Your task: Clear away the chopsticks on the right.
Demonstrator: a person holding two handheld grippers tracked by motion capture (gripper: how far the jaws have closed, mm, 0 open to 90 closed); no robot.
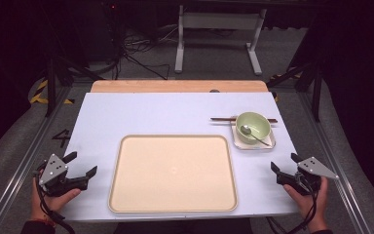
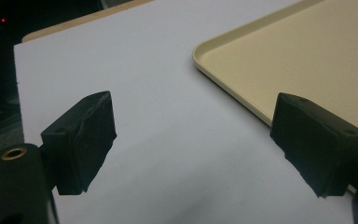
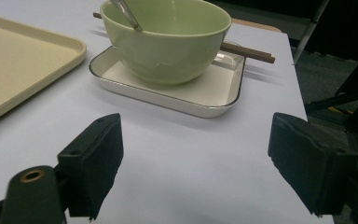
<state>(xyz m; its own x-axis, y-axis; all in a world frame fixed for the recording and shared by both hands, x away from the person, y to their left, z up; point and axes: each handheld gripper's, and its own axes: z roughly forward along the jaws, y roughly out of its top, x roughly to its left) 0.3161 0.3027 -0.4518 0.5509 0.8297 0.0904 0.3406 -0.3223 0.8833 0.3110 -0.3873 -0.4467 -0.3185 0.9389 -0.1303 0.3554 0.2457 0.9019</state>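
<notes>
Dim workroom, pale tabletop (image 1: pixel 175 112) on a wooden bench.

Item 1, your right gripper (image 1: pixel 286 167): near right edge of the table, jaws spread wide, nothing between them, aimed at the dishes beyond.

Item 2, green bowl (image 3: pixel 168 37): far right of the table, seated in a white square dish (image 3: pixel 177 93), a metal spoon (image 1: pixel 253 135) leaning inside. Likely glazed, stiff, slick and breakable; grip it across the rim wall, gently, and mind the spoon shifting.

Item 3, chopsticks (image 1: pixel 222 119): lying behind the bowl, light and thin.

Item 4, beige tray (image 1: pixel 173 173): centre, near side, bare.

Item 5, your left gripper (image 1: pixel 78 168): near left, jaws apart, holding nothing, just beside the tray's left rim.
</notes>
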